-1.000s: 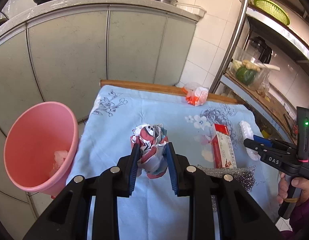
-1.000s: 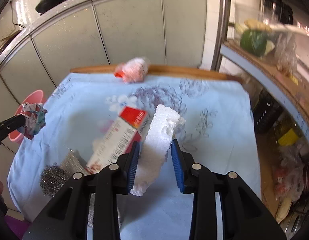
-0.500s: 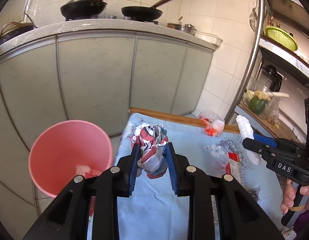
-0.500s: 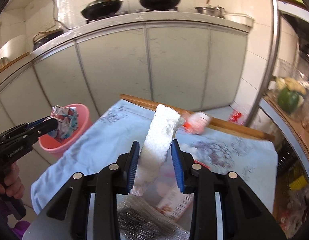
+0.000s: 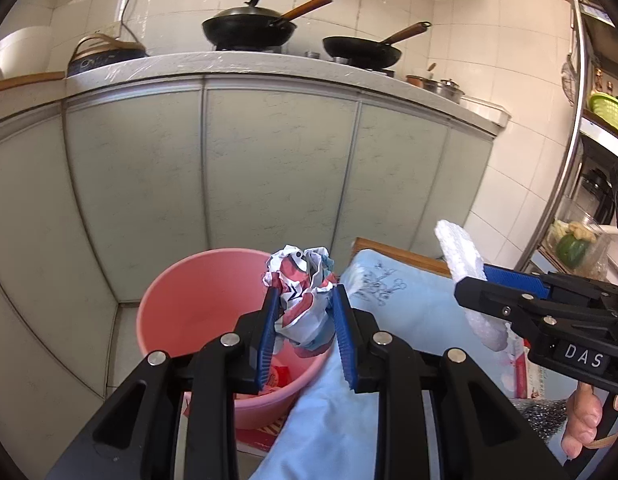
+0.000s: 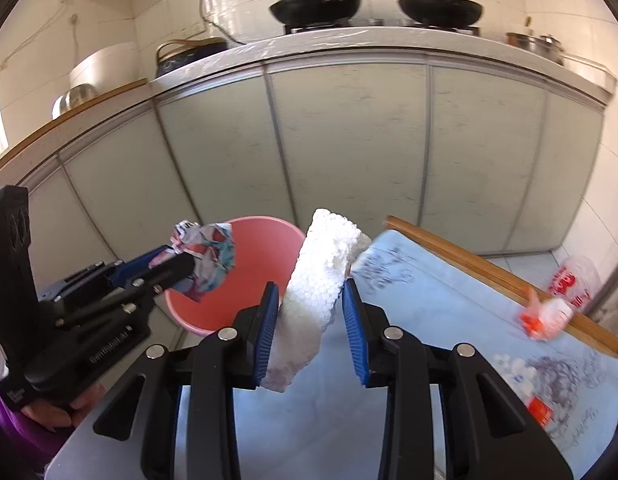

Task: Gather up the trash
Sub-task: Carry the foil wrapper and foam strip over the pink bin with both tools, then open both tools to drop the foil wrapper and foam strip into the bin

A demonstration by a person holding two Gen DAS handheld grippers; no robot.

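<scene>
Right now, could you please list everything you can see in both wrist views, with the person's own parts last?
Crumpled wrapper: one, white, red and blue, clamped in the left gripper over the bin.
Foam piece: one, white, clamped in the right gripper.
Bin: one, pink, on the floor beside the table, some scraps inside.
Tablecloth: one, light blue, floral, over the table.
Plastic packet: one, red and white, at the table's far edge.
Box: one, red and white, on the cloth, mostly hidden.
Steel scourer: one, silver, near the box.
Woks: two, black, on the counter stove.
Left gripper: black, blue pads.
Right gripper: black, blue pads.
Hand: on the right gripper's handle.
</scene>
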